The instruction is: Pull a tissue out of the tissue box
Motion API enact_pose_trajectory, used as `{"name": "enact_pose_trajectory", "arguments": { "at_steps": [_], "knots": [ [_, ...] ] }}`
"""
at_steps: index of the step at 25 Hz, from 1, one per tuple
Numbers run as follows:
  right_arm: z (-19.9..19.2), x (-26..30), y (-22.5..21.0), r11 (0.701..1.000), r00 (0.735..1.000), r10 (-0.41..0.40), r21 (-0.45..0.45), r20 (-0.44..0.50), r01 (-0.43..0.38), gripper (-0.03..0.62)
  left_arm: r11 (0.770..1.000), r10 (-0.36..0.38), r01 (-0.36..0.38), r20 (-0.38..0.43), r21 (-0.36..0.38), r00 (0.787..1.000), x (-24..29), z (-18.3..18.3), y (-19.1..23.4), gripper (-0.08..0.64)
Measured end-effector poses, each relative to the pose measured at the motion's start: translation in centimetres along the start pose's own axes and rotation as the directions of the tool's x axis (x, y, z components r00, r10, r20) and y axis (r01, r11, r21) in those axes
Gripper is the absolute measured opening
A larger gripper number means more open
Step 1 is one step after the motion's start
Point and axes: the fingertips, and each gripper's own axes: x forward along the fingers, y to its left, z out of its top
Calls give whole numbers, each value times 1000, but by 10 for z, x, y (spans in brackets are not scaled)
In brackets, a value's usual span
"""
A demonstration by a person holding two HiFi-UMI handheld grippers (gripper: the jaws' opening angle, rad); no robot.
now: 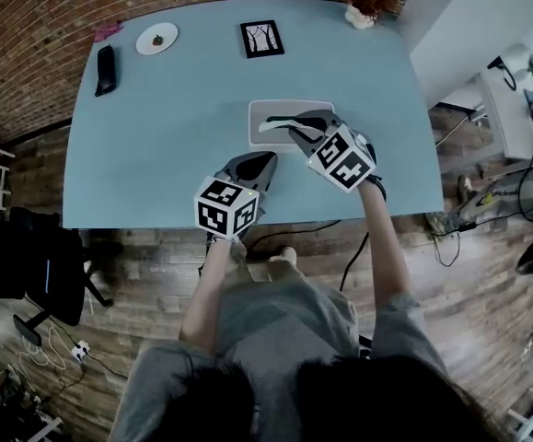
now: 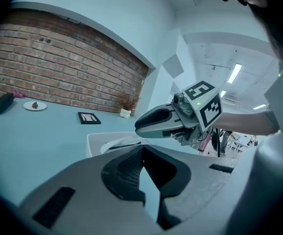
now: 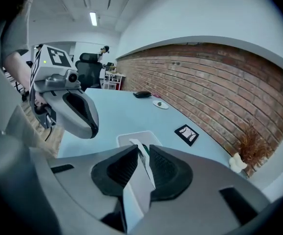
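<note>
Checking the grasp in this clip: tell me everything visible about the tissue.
The tissue is a thin white sheet that looks like soft paper, gathered into a narrow strip. The right gripper is shut on it, with the jaws pressing both faces. The strip runs on past the jaws toward the pale box on the blue table. Whether its end is clear of the box cannot be told.

Your tissue box, flat, rectangular and pale grey, lies level on the blue table near its front edge, while one white tissue rises from its dark top slot, pinched between your right gripper's jaws.
</note>
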Motion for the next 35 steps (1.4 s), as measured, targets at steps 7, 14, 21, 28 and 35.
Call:
{"name": "enact_pose_trajectory", "arguments": {
  "at_steps": [7, 14, 21, 28, 35],
  "knots": [
    [-12, 17, 7, 992, 996, 74, -97, -52, -79, 71, 996, 82, -82, -1, -21, 997, -1, -11, 4, 3],
    [-24, 36, 6, 987, 988, 116, -102, -105, -127, 83, 994, 109, -109, -25, -21, 994, 5, -24, 5, 3],
    [-32, 49, 0, 987, 986, 101, -111, -135, -116, 78, 991, 124, -125, -36, -47, 992, 11, -32, 13, 3],
    [-36, 55, 0, 982, 980, 92, -145, -178, -119, 6, 991, 125, -126, -34, -54, 992, 11, -29, 16, 3],
    [-29, 49, -8, 983, 985, 68, -159, -157, -93, 3, 989, 128, -127, -3, -70, 992, 7, -26, 12, 3]
  ]
}}
